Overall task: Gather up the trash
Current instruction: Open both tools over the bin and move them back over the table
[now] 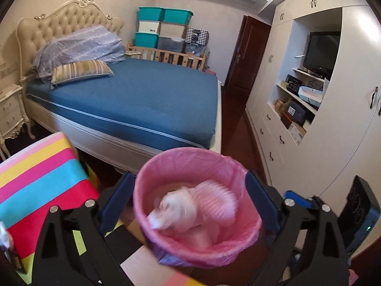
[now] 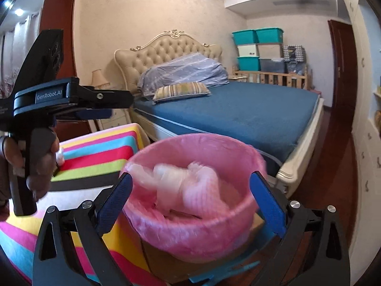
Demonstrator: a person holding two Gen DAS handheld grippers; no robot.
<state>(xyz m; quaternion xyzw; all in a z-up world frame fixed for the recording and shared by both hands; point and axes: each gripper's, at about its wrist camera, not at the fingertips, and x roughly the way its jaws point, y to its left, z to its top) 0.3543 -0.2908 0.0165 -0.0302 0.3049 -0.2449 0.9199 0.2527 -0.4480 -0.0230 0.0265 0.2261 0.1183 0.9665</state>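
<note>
The crumpled white trash (image 1: 190, 209) lies inside the bin (image 1: 166, 233), a small round one lined with a pink bag, blurred in both views. In the left wrist view the bin stands near the camera, framed by the left gripper (image 1: 190, 205), whose blue pads stand wide on either side of the rim without pressing on it; nothing is held between them. In the right wrist view the right gripper (image 2: 190, 200) is likewise spread wide around the near side of the same bin, its pads apart from the bag. A hand (image 2: 35, 166) at the left holds the other gripper's handle. Just left of the bin is a striped cloth (image 1: 42, 181) in pink, yellow, blue and red. Beyond it, farther off, stands a bed (image 1: 142, 100) with a blue sheet, a striped pillow (image 1: 81, 70) and a tufted headboard. Teal storage boxes (image 1: 164, 15) are stacked at the far wall, and a white wardrobe (image 1: 352, 95) with a television fills the right.
</note>
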